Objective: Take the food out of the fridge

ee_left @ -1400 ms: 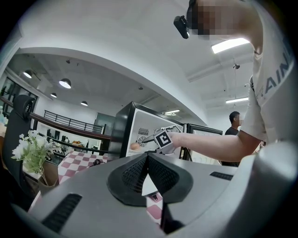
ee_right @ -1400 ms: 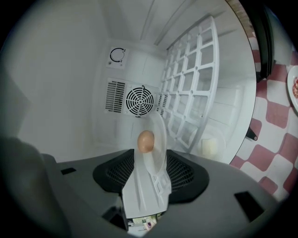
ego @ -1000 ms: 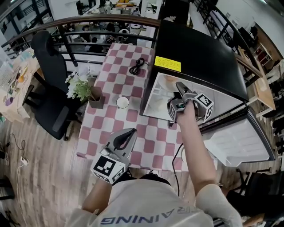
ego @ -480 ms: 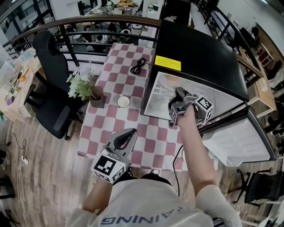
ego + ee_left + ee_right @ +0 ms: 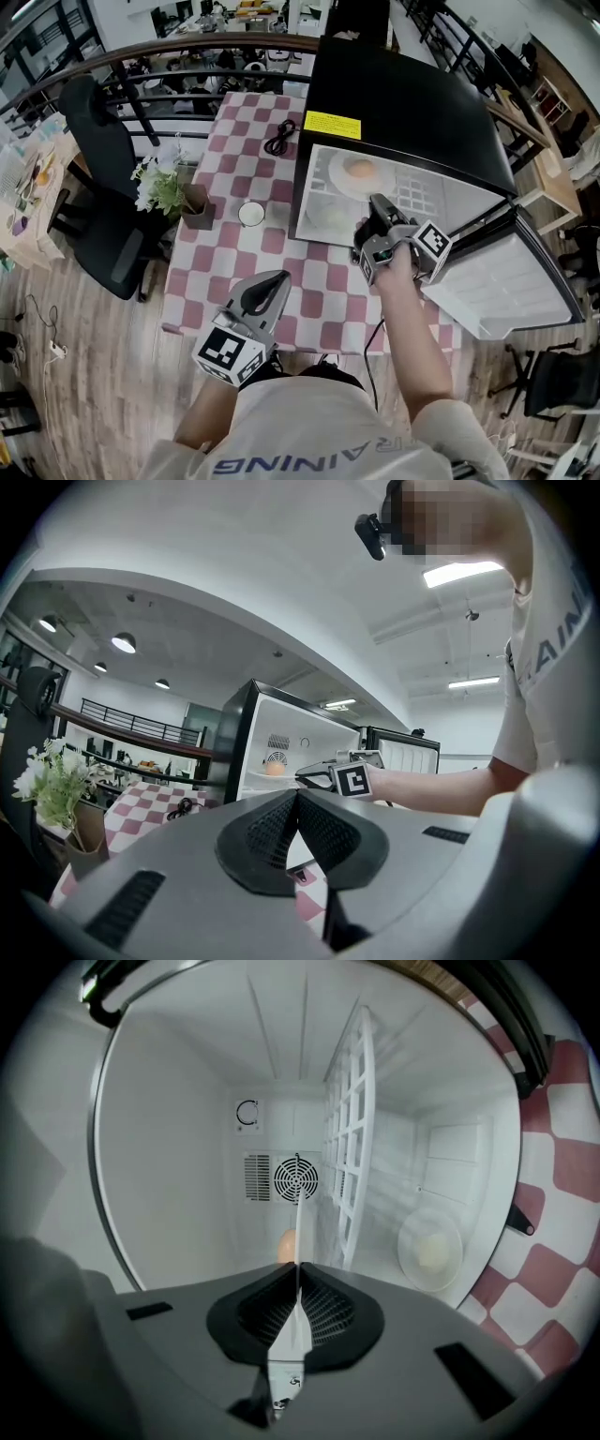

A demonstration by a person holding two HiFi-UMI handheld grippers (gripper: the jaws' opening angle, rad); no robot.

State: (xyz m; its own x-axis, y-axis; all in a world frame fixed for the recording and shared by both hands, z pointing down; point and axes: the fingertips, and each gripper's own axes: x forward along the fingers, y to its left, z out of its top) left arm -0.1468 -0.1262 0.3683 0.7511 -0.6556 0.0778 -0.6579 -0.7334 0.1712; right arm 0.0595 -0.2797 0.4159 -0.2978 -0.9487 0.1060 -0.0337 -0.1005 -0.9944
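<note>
While the right tool (image 5: 298, 1277) is pinching what appears to be the rim of a thin white plate (image 5: 298, 1218), seen edge-on between its closed pads, the round orange-tan food (image 5: 286, 1244) is lying loose on that plate inside the black white-lined fridge (image 5: 403, 94), beside the white wire shelf (image 5: 349, 1138). The plate is looking stiff, light and glossy, so a rim pinch is likely risking slip and tilt under the food's weight. Keeping it level is what matters, since the food is probably soft and free to roll. A second round pale dish (image 5: 429, 1251) is sitting on the shelf's other side. The left tool (image 5: 298, 803) is waiting shut and empty over the red-and-white checked counter (image 5: 244, 253), which is offering flat free cloth in front of the fridge. A black office chair (image 5: 103, 141) is standing beside it.
</note>
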